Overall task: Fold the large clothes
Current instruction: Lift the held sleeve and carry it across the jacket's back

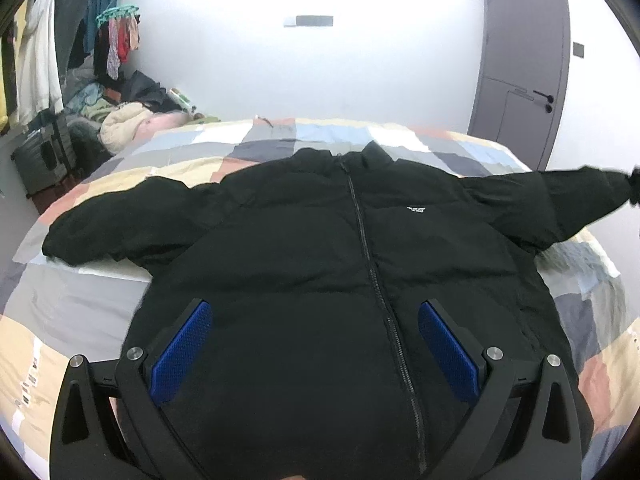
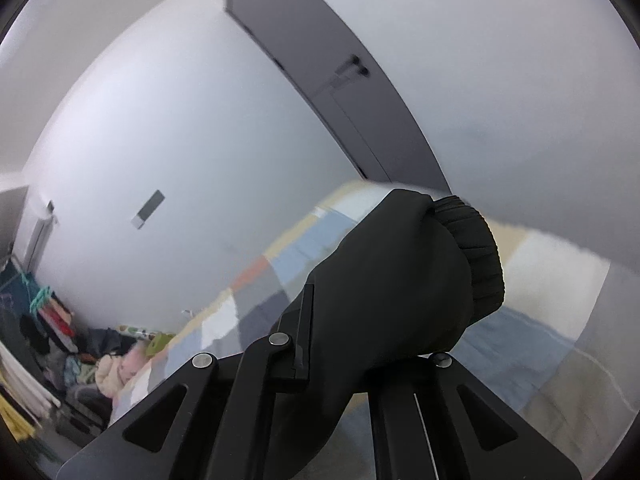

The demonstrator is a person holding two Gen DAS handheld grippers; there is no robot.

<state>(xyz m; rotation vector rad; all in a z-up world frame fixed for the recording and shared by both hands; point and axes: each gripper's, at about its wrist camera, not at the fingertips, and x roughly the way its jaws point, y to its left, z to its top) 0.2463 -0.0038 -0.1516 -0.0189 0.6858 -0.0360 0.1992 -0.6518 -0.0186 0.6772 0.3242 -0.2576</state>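
From your left wrist camera, the lower hem of the black jacket (image 1: 320, 264) is cut off by the bottom of the picture and by the body of your left gripper (image 1: 316, 344), and the far sleeve end at the right edge is a dark blur where you cannot make out what holds it. The jacket lies front up on the bed (image 1: 100, 320), spread over a patchwork cover of grey, cream, blue and salmon blocks, zipped up the middle, with a small white label on the chest and the collar toward the far wall. Its left-side sleeve rests flat on the cover; the other sleeve stretches out and upward off the bed toward the right edge. Your left fingers (image 1: 180, 354) are spread wide above the jacket's lower front, blue pads facing each other, nothing between them. A grey door (image 1: 520, 64) stands behind, and hanging clothes (image 1: 116, 40) crowd the left corner. From your right wrist camera, the whole background is smeared with motion and tilted. Your right gripper (image 2: 360, 340) has its fingers pressed together on the sleeve (image 2: 400, 280) near its ribbed cuff (image 2: 476, 252); the fabric drapes over and hides the right-hand finger and both tips.
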